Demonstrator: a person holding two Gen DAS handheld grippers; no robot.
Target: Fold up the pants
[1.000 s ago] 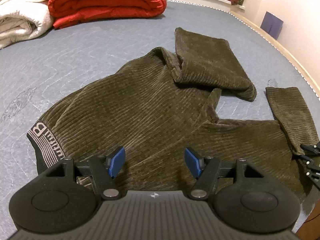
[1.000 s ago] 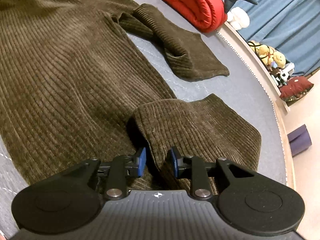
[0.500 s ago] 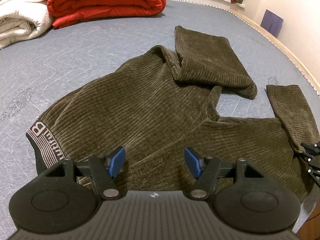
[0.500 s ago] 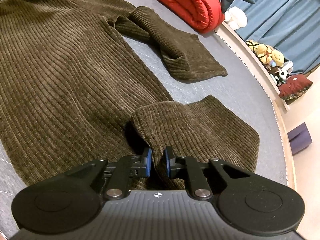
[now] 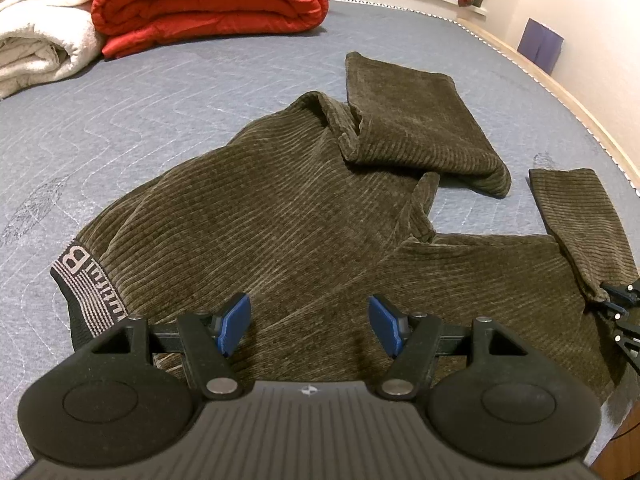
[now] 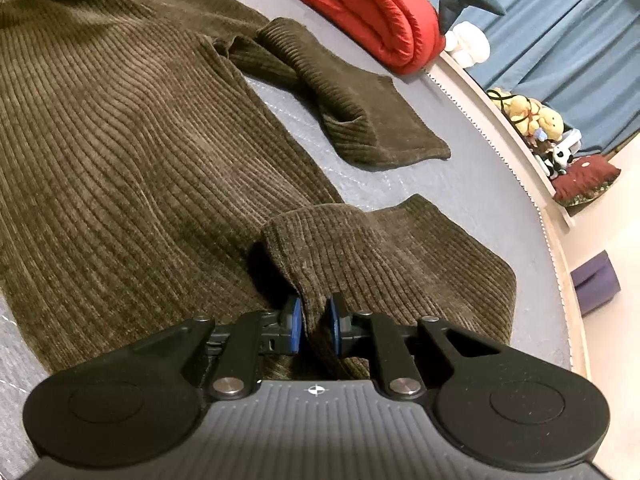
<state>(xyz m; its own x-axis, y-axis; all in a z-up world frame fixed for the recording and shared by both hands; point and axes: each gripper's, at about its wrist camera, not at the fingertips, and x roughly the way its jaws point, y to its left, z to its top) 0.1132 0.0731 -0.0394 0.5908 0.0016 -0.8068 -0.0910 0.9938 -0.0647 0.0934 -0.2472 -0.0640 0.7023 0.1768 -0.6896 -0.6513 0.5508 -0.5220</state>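
Dark olive corduroy pants (image 5: pixel 280 216) lie spread on a grey-blue quilted bed (image 5: pixel 160 92), their striped waistband (image 5: pixel 86 288) at the near left. Both legs are doubled back on themselves. My left gripper (image 5: pixel 308 322) is open and empty, just above the seat of the pants. My right gripper (image 6: pixel 315 326) is shut on the fold of the near leg (image 6: pixel 360 248), pinching the cloth between its blue pads. It also shows at the right edge of the left wrist view (image 5: pixel 622 308), gripping that leg. The far leg (image 6: pixel 352 116) lies folded flat.
A folded red duvet (image 5: pixel 208 0) and white blankets (image 5: pixel 36 36) lie at the bed's far left. Plush toys (image 6: pixel 532 120) sit on a ledge beyond the bed's edge. A purple box (image 6: pixel 596 282) stands on the floor by the wall.
My right gripper closed its fingers on the fold of the near leg. My left gripper stayed open and hardly moved.
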